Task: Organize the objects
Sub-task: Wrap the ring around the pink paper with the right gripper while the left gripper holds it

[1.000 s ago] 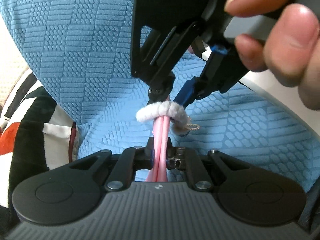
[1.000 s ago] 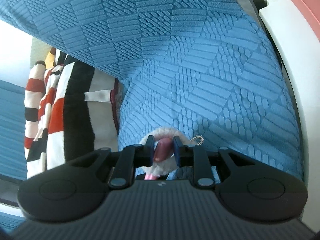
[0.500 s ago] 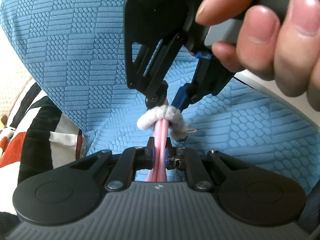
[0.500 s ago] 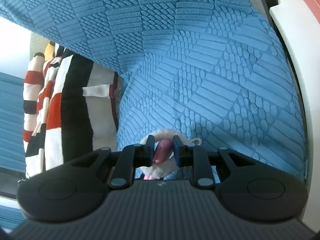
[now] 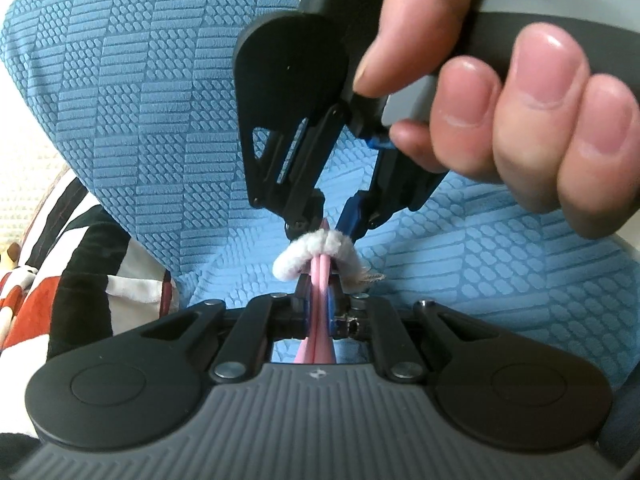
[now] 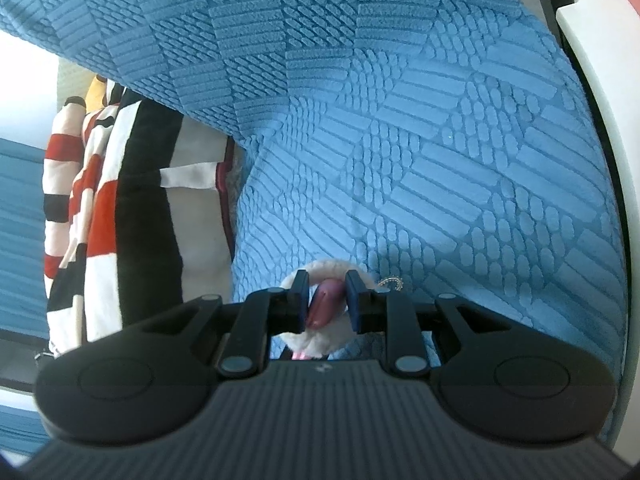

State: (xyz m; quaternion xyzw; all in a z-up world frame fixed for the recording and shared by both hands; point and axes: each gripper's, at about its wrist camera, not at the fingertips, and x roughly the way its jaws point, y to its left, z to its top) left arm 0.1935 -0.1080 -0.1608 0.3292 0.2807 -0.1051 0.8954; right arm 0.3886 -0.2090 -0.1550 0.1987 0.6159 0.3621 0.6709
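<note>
My left gripper [image 5: 319, 303] is shut on a pink folded loop [image 5: 319, 280] that rises between its fingers. A white fluffy ring [image 5: 308, 252] is threaded around the top of that pink loop. My right gripper [image 5: 324, 226] comes down from above and its tips sit at the ring. In the right wrist view the right gripper [image 6: 325, 296] has its jaws slightly apart inside the white ring [image 6: 316, 346], with the pink loop's end [image 6: 326, 300] between them, not clearly pinched.
A blue textured cover [image 5: 160, 100] lies under everything; it also shows in the right wrist view [image 6: 400, 140]. A red, white and black striped blanket [image 6: 112, 208] lies to the left. A white edge [image 6: 592, 100] runs along the right. A hand [image 5: 520, 80] holds the right gripper.
The right gripper and the hand have come closer to the left gripper's camera and tilted. The ring and pink loop sit closer to the left fingers. Right jaws look slightly wider.
</note>
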